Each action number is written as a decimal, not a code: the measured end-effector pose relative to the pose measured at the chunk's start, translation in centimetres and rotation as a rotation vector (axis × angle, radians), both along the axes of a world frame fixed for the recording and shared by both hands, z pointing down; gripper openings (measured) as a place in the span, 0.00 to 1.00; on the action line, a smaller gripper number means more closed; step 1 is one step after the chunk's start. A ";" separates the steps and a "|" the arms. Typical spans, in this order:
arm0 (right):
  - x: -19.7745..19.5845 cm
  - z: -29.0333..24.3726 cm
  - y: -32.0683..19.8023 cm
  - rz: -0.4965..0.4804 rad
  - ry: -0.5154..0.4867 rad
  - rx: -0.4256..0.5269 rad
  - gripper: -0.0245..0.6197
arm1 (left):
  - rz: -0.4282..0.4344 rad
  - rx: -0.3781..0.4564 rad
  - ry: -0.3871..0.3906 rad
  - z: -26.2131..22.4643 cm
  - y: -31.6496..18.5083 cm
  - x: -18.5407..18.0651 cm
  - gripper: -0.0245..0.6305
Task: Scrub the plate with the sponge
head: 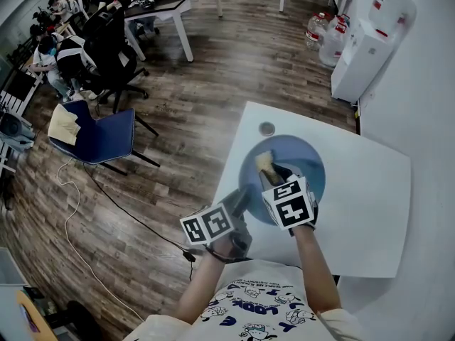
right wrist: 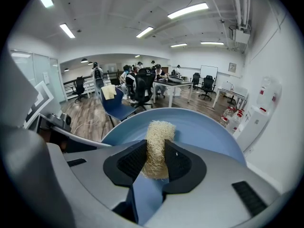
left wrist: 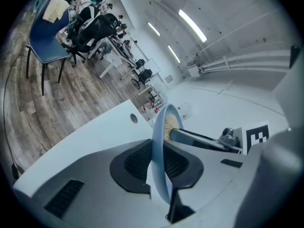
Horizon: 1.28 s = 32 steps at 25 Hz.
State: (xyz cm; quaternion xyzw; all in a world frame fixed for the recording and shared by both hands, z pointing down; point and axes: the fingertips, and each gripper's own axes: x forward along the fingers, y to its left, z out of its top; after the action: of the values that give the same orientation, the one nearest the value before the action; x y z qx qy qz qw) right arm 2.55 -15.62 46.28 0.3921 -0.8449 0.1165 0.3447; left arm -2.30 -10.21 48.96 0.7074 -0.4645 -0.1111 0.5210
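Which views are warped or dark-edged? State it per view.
Head view: fisheye, wooden floor planks curve. Left gripper view: black round vignette, ceiling lights glare. Right gripper view: same vignette, sponge sharp against blue plate.

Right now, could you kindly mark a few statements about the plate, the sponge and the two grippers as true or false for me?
1. The left gripper is shut on the plate at its rim. True.
2. The right gripper is empty. False: it is shut on the sponge.
3. The plate is red. False: it is blue.
4. The sponge is over the plate. True.
5. The plate is over the floor. False: it is over the white table.
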 end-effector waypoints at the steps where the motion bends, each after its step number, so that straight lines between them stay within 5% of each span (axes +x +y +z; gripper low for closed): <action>1: -0.2 0.1 0.2 -0.009 0.001 -0.004 0.22 | -0.003 -0.002 0.003 0.0 0.0 0.0 0.11; 32: -3.0 2.2 6.1 -0.177 0.027 -0.066 0.22 | -0.087 -0.026 0.022 0.3 -0.3 -2.5 0.11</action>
State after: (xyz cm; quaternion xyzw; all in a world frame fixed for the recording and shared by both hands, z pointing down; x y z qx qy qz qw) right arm -0.44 -9.52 48.52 0.3057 -0.8673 0.1080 0.3776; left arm -4.77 -10.47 49.28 0.6786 -0.4904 -0.1354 0.5298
